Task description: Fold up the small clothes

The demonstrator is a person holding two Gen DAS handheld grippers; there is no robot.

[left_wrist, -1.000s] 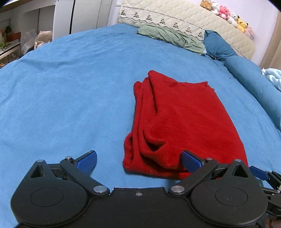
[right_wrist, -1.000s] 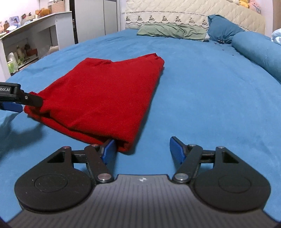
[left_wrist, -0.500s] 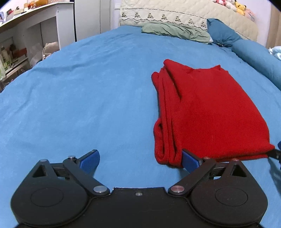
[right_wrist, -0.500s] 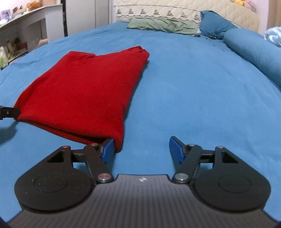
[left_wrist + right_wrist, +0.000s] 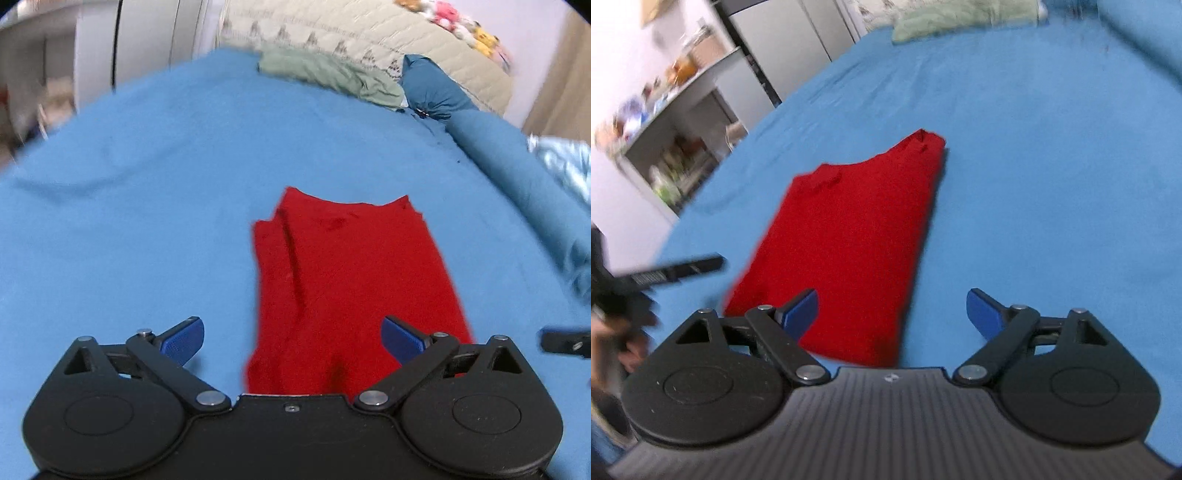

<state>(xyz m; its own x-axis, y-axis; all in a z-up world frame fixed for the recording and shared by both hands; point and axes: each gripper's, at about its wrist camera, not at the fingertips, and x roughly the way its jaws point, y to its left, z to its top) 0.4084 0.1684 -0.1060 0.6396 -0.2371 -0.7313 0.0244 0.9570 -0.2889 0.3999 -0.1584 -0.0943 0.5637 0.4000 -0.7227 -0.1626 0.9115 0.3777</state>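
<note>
My left tongs (image 5: 291,338) gape empty and my right tongs (image 5: 892,310) are opening with nothing pinched, both poised above the near edge of the red garment (image 5: 351,280), released so the fold can settle. It lies folded flat on the blue bed (image 5: 147,206). A second ago both tongs sat low against that edge.

One red garment (image 5: 347,280) lies folded on the bed (image 5: 147,221). One green cloth (image 5: 325,72) sits at the far edge, beside two blue pillows (image 5: 436,92). Two grippers (image 5: 291,338). Plush toys (image 5: 458,26), perhaps five.
</note>
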